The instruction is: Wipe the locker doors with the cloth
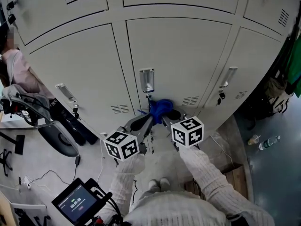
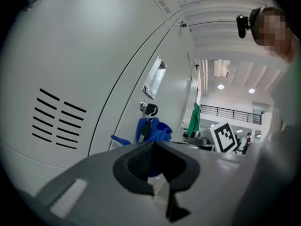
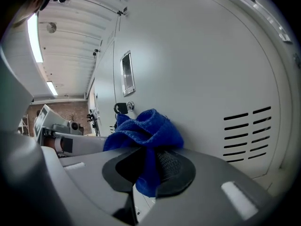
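Right tongs point(image 3: 150, 168) pinch the blue cloth point(image 3: 146, 126) against the middle locker door point(image 1: 178, 55), at 5 o'clock from its lock point(image 1: 148, 97); we see left tongs point(image 2: 153, 161) pressed together, empty, bare door beyond.

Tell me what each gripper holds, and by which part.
The right gripper pinches the blue textured cloth at a bunched fold; the left gripper, shut, holds nothing.

Cream knit sleeves point(image 1: 207, 173) and grey hand tools.
Fuzzy and ribbed at the arms; left gripper point(image 1: 146, 120) and right gripper point(image 1: 165, 119) moulded in grey with black textured pads point(image 2: 139, 161), each topped by a white cube point(image 1: 121, 145) of black square markers.
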